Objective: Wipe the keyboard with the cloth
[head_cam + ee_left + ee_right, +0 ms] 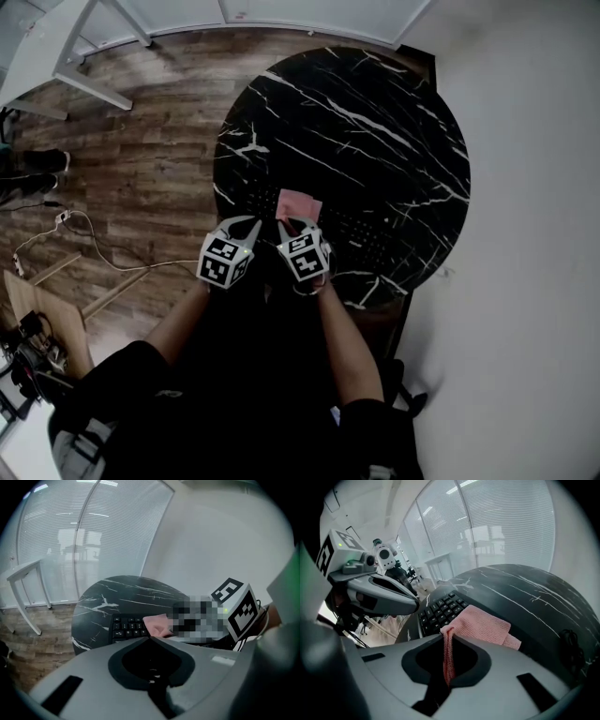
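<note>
We find the right gripper (448,644) with its fingers closed on a gathered edge of the pink cloth (480,625); the rest of the cloth drapes forward onto the keyboard (440,610). The left gripper (151,641) hovers just beside it, fingers together and holding nothing. We judge the wipe is best done by lowering the pinch so more cloth lies flat, then drawing it along the key rows with light, even pressure. The free gripper could steady the keyboard against sliding. The cloth is a soft, ribbed knit, limp and likely to bunch. The keyboard is black and low, with raised keys whose gaps may snag. The round worktop (525,588) beyond is glossy black, white-veined stone.
</note>
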### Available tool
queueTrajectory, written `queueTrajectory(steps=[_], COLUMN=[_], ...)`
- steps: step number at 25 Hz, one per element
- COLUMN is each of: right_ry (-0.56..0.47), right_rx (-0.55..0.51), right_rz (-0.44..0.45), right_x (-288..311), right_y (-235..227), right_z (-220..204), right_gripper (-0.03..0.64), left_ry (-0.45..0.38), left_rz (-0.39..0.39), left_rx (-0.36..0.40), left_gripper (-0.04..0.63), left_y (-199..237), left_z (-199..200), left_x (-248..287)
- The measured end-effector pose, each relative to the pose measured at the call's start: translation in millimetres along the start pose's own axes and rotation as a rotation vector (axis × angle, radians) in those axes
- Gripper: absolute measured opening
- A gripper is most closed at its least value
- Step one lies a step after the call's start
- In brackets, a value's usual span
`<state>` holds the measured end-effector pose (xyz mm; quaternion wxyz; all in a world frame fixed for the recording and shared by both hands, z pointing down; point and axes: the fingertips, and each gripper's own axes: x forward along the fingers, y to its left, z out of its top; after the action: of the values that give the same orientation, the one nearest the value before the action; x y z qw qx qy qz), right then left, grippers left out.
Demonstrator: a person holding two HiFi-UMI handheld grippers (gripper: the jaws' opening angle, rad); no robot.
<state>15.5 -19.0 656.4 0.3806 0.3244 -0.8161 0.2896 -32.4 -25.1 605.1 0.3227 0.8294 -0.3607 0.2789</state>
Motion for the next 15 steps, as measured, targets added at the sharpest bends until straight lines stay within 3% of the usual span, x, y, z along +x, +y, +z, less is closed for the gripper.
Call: queueTrajectory(steps=[15], right_ry=[-0.011], right_rx=[0.041], right_rz=[-0.033], right_x=[-33], right_y=[-31], right_z=[-37], right_gripper=[0.014], left_ry=[0.023], left_rz=[-0.042], left_rx=[0.036], left_gripper=[0.000], left_y=[-54], left_z=[-1], left_x=[28])
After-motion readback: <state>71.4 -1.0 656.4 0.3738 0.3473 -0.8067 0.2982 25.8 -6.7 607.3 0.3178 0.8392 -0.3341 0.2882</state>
